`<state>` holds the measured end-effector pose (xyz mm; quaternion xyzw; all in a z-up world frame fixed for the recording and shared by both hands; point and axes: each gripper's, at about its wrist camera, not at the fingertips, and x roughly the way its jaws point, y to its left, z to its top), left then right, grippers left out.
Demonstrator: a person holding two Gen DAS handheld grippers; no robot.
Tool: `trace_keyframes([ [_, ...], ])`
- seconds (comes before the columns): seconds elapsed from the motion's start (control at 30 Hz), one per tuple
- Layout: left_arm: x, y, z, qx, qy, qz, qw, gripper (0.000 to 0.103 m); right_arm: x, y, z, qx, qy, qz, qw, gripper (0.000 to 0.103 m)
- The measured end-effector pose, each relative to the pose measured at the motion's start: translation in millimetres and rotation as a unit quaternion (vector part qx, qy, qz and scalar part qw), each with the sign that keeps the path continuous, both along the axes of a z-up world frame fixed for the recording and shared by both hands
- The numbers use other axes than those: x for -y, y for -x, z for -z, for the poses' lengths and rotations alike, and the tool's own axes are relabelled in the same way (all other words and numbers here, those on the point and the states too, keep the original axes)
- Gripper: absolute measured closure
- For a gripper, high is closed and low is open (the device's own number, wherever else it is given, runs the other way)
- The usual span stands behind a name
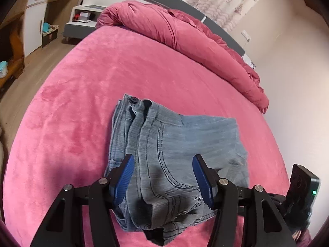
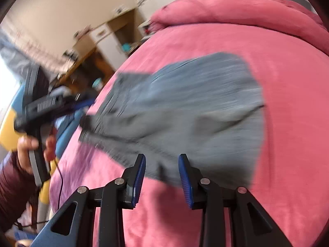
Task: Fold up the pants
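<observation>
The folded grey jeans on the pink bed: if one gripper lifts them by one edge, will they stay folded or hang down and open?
The jeans would probably sag and unfold: the layers lie loose and uneven, with the waistband bulging. Several denim layers look fairly heavy for their size. The plush bed cover probably grips, so pushing may bunch them rather than slide them.

Support: bed [image 1: 82,94] covered by a pink plush sheet.
On it, near edge: folded blue-grey jeans [image 1: 164,144], lying flat.
On it, far edge: rumpled pink duvet [image 1: 185,33], bunched lengthwise.
</observation>
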<state>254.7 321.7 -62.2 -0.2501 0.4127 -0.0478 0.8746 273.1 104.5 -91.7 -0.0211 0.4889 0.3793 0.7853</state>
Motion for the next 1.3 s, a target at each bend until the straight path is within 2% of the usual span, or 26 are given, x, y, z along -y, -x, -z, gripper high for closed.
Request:
trace_keyframes([
  [0.17,9,-9,6,-0.021,-0.019,0.022,0.9994,0.044,-37,6,13,0.037,0.065,-0.036,0.997,0.069],
  [0.33,12,-24,18,-0.045,-0.033,0.033,0.9979,0.044,-56,1,25,0.086,0.138,-0.068,0.984,0.069],
  [0.37,12,-27,20,-0.049,-0.034,0.035,0.9976,0.044,-57,0,28,0.09,0.149,-0.074,0.982,0.07],
  [0.4,13,-32,23,-0.055,-0.038,0.036,0.9971,0.044,-60,0,31,0.088,0.161,-0.085,0.979,0.079],
  [0.47,13,-38,26,-0.065,-0.041,0.034,0.9965,0.044,-62,-2,35,0.075,0.162,-0.103,0.979,0.095],
  [0.57,12,-43,31,-0.077,-0.051,0.024,0.9955,0.047,-53,1,34,0.045,0.138,-0.116,0.983,0.101],
  [0.63,11,-44,36,-0.081,-0.05,0.023,0.9952,0.047,-43,7,28,0.03,0.113,-0.122,0.986,0.101],
  [0.77,11,-45,49,-0.09,-0.077,0.009,0.9929,0.048,-18,24,25,-0.005,0.066,-0.123,0.99,0.103],
  [0.8,11,-44,52,-0.095,-0.086,-0.004,0.9918,0.046,-15,31,33,-0.009,0.076,-0.129,0.989,0.103],
  [0.87,4,-41,54,-0.098,-0.063,-0.019,0.993,0.046,-12,40,56,-0.006,0.119,-0.121,0.985,0.103],
  [0.9,-1,-38,54,-0.094,-0.062,-0.027,0.9933,0.047,-7,41,61,-0.018,0.107,-0.113,0.988,0.103],
  [1.03,1,-28,39,-0.089,-0.091,-0.037,0.9912,0.049,10,53,60,-0.034,0.079,-0.094,0.992,0.103],
  [1.1,5,-21,29,-0.073,-0.107,-0.041,0.9907,0.049,17,61,53,-0.028,0.071,-0.09,0.993,0.103],
  [1.2,14,0,13,-0.057,-0.138,-0.061,0.9869,0.04,29,69,41,-0.015,0.07,-0.064,0.995,0.1],
  [1.3,24,25,3,-0.049,-0.15,-0.083,0.984,0.038,42,81,27,-0.004,0.064,-0.031,0.997,0.093],
])
